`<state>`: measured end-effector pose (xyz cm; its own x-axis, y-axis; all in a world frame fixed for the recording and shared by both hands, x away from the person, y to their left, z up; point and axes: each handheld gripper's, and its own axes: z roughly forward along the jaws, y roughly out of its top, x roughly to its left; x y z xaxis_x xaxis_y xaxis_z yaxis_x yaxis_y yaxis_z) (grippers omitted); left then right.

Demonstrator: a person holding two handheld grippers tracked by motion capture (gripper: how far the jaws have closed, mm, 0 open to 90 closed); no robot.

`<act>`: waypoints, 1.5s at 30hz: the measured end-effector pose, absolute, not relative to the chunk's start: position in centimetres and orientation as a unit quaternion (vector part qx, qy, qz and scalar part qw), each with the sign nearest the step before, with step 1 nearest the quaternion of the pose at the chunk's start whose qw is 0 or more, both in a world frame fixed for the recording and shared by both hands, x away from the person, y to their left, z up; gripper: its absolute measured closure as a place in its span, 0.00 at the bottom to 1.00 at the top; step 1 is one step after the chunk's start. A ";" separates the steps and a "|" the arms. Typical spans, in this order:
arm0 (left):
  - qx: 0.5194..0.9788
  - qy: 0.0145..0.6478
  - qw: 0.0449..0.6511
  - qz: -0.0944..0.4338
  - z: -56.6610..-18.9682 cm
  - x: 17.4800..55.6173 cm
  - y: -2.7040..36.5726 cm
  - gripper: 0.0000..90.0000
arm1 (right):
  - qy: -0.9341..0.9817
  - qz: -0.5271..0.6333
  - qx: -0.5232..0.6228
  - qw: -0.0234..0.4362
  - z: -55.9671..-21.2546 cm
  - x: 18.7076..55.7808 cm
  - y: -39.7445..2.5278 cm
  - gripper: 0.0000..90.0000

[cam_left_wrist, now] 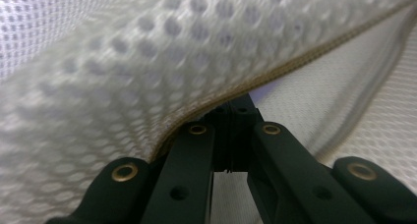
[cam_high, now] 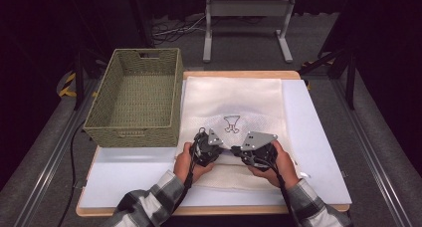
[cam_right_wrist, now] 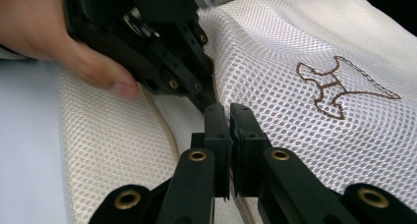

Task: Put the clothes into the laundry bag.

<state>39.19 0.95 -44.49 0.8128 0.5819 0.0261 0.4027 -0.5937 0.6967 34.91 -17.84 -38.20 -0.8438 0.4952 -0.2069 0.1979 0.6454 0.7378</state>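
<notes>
A white mesh cloth (cam_high: pixel 234 95) with a brown stitched emblem (cam_high: pixel 232 124) lies flat on the table. Both grippers meet tip to tip at its near middle, just below the emblem. My left gripper (cam_high: pixel 226 148) is shut on the cloth's tan hem, and the mesh (cam_left_wrist: pixel 123 76) drapes over its jaws (cam_left_wrist: pixel 231 111). My right gripper (cam_high: pixel 235 150) faces it. Its jaws (cam_right_wrist: pixel 231 121) are pressed together on the fold of the mesh (cam_right_wrist: pixel 295 32) beside the emblem (cam_right_wrist: pixel 339 86). The left gripper (cam_right_wrist: pixel 209 98) and the hand (cam_right_wrist: pixel 74 42) holding it appear just beyond.
A woven green basket (cam_high: pixel 99 105) with nothing in it stands at the left, its right wall touching the cloth's edge. The pale table board (cam_high: pixel 318 152) shows bare to the right and along the front. A grey metal stand (cam_high: pixel 246 8) is behind the table.
</notes>
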 end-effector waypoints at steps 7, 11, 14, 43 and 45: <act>0.876 0.280 0.356 0.163 -44.7 39.7 -0.2 1.00 | 0.888 0.366 0.197 0.195 -38.1 34.9 -17.8 0.98; 0.870 0.286 0.366 0.168 -44.7 39.9 -0.6 0.99 | 0.895 0.353 0.197 0.189 -38.4 34.9 -17.9 0.98; 0.868 0.289 0.371 0.157 -44.7 40.0 -0.5 0.98 | 0.895 0.353 0.202 0.184 -38.7 35.0 -18.1 0.98; 0.883 0.249 0.370 0.144 -45.0 39.1 -1.1 1.00 | 0.885 0.368 0.218 0.180 -38.8 34.9 -19.0 0.98; 0.882 0.250 0.372 0.148 -45.0 39.2 -1.2 1.00 | 0.887 0.367 0.217 0.179 -38.8 34.9 -18.9 0.98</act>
<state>39.23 -1.16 -45.04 0.8314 0.5507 0.0744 0.3313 -0.5987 0.7292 34.91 -18.93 -38.84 -0.8418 0.5162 -0.1575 0.2544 0.6369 0.7277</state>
